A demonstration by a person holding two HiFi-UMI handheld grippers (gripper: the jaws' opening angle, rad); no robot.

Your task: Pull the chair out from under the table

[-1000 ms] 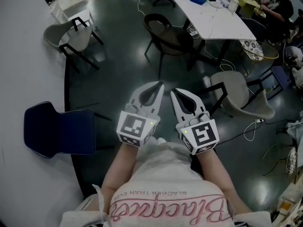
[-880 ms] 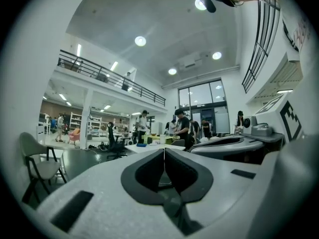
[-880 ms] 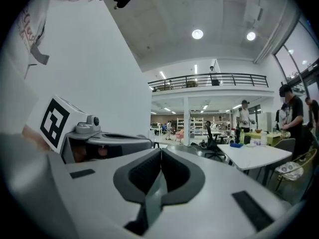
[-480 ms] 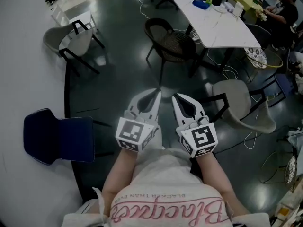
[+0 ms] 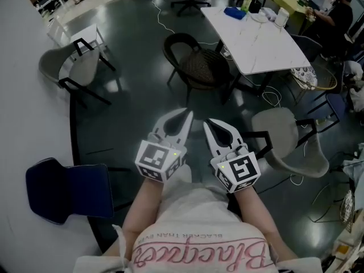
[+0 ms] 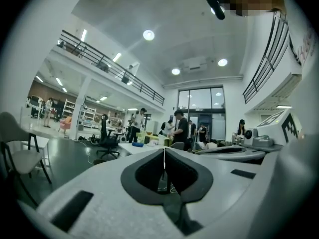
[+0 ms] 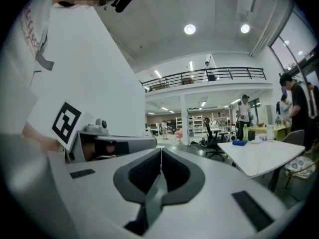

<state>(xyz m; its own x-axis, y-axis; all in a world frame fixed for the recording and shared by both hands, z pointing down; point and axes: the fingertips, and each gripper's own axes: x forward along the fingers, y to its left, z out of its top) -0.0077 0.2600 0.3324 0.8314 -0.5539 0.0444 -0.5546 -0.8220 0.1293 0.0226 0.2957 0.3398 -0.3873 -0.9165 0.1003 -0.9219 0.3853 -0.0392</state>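
The dark chair [image 5: 198,61] is taken as the chair meant, though this is only a judgement; it stands at 12 o'clock from the tongs, well apart from them, with its seat side close against the left edge of the white worktop [image 5: 259,36]; how far it is pushed under cannot be told. It is judged to be light and stiff, with a curved back rim and thin legs; the seat looks woven; on the glossy floor [image 5: 136,101] it is expected to slide easily, and to tip if it is pulled from too high. The curved back rim, on the side away from the worktop, is judged the best place to be gripped; a white cable [image 5: 274,98] lies on the floor near the worktop legs and could be caught by a chair leg. The left tongs [image 5: 186,114] are closed together and nothing is held between them; the right tongs [image 5: 207,122] are closed and empty as well; both are held side by side, pointing to 12 o'clock. A grey chair [image 5: 287,138] stands at 3 o'clock from the tongs, by the near corner of the worktop; a blue chair [image 5: 68,189] is seen at 8 o'clock.
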